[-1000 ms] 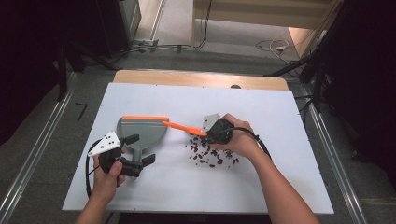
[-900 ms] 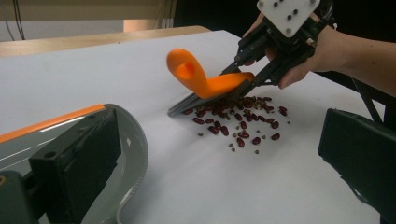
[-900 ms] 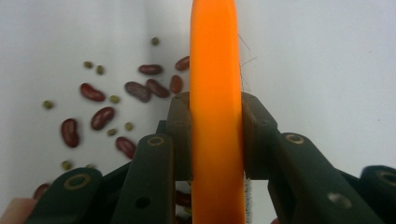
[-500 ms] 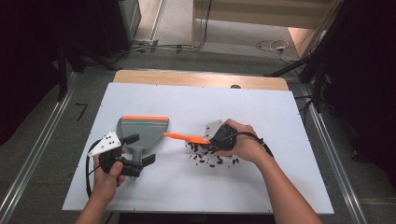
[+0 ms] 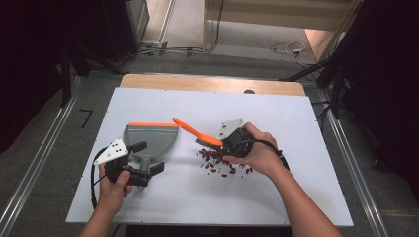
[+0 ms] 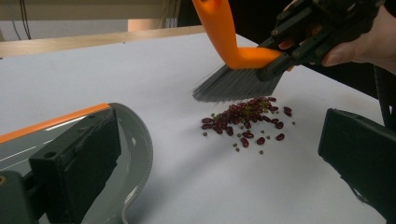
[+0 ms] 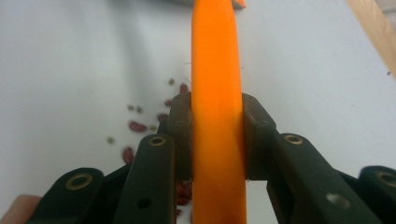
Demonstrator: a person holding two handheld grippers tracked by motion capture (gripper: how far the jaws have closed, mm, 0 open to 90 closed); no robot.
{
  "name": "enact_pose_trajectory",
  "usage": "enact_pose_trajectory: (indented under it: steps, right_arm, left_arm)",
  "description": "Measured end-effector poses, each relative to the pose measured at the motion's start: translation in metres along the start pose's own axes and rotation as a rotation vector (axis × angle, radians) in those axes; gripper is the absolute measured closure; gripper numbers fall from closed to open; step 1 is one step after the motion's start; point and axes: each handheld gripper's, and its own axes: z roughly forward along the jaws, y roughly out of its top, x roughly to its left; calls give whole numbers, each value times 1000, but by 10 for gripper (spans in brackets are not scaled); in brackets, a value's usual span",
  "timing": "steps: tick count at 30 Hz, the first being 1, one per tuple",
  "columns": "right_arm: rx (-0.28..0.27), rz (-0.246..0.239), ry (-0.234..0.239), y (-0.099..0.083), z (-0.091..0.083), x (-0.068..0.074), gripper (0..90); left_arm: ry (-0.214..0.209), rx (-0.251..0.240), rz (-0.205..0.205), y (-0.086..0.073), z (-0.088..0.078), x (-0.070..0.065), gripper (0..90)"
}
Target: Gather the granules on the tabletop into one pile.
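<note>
An orange brush (image 5: 195, 132) with grey bristles (image 6: 233, 84) hangs just above a small pile of red beans (image 5: 222, 163) in the middle of the white table (image 5: 296, 123). My right gripper (image 5: 225, 143) is shut on the brush's handle (image 7: 217, 70), both pads pressed on its sides. A grey dustpan (image 5: 150, 138) with an orange front edge lies left of the beans (image 6: 247, 119). My left gripper (image 5: 148, 158) sits at the dustpan's handle end, jaws wide apart. In the left gripper view one jaw rests over the pan's rim (image 6: 140, 149), with bare table between the jaws.
A wooden strip (image 5: 212, 84) runs along the table's far edge, with cables on the floor beyond. Bare table lies to the right of and behind the beans. Each gripper trails a black cable towards the near edge.
The right hand has lifted the brush and drawn it slightly right, away from the dustpan; its bristles now hang over the beans. The left hand and dustpan have stayed put.
</note>
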Motion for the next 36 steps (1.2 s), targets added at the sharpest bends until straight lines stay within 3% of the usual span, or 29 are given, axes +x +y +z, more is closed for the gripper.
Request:
enact_pose_trajectory:
  steps: [2,5,8,9,10,16,18,21,28,36]
  right_arm:
    - [-12,61,21,6,-1,5,689]
    - [-7,134,10,12,4,15,689]
    - [-3,273,90,15,13,22,689]
    - [-2,341,126,16,19,28,689]
    - [-2,341,126,16,19,28,689]
    - [-6,523,229,15,35,36,689]
    - [-2,558,242,12,42,37,689]
    - [-1,605,198,5,48,33,690]
    - [23,704,146,-12,50,18,683]
    - [35,753,85,-28,42,10,679]
  left_arm:
    - [1,0,0,0,0,0,0]
    - [2,-1,0,0,-1,0,0]
    - [2,-3,0,0,-1,1,0]
    - [3,-3,-1,0,-1,1,0]
    - [2,-4,-2,0,-1,1,0]
    - [2,-1,-1,0,-1,1,0]
    - [3,0,0,0,-2,1,0]
    - [3,1,0,0,-2,1,0]
    - [6,10,0,0,-1,1,0]
    - [6,9,1,0,-1,1,0]
